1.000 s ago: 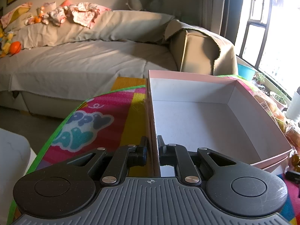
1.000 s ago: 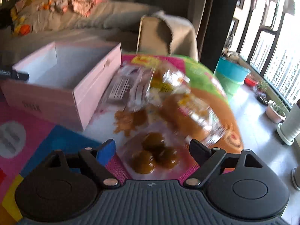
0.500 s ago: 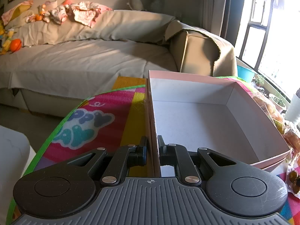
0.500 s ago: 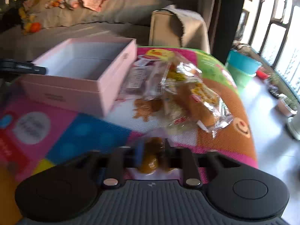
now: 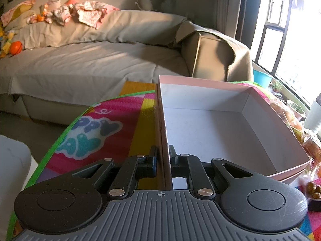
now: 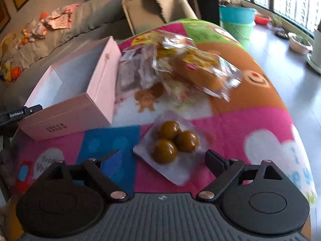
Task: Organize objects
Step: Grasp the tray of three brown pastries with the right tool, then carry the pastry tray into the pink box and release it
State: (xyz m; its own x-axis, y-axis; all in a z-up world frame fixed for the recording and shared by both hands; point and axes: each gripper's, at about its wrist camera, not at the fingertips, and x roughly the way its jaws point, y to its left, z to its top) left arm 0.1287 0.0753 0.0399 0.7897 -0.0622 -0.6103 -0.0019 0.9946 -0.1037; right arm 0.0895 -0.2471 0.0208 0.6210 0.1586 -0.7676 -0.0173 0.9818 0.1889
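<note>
An open pink box [image 5: 200,81] with a white inside stands on a colourful play mat. My left gripper [image 5: 162,156] is shut on the box's near left wall. The box also shows in the right wrist view [image 6: 84,108], with the left gripper's tip at its near corner. A clear packet of three brown balls [image 6: 172,140] lies flat on the mat just beyond my right gripper [image 6: 162,158], which is open and empty. Behind it lies a pile of clear snack bags [image 6: 180,68] with bread inside.
A grey sofa [image 5: 90,60] with clothes and toys stands behind the mat. A teal bucket [image 6: 236,18] and potted plants [image 6: 299,42] stand on the floor by the windows. The mat [image 6: 250,124] curves down at the right.
My right gripper was shut on the packet of brown balls half a second ago; it has opened and the packet now lies on the mat. The left gripper has stayed on the box wall.
</note>
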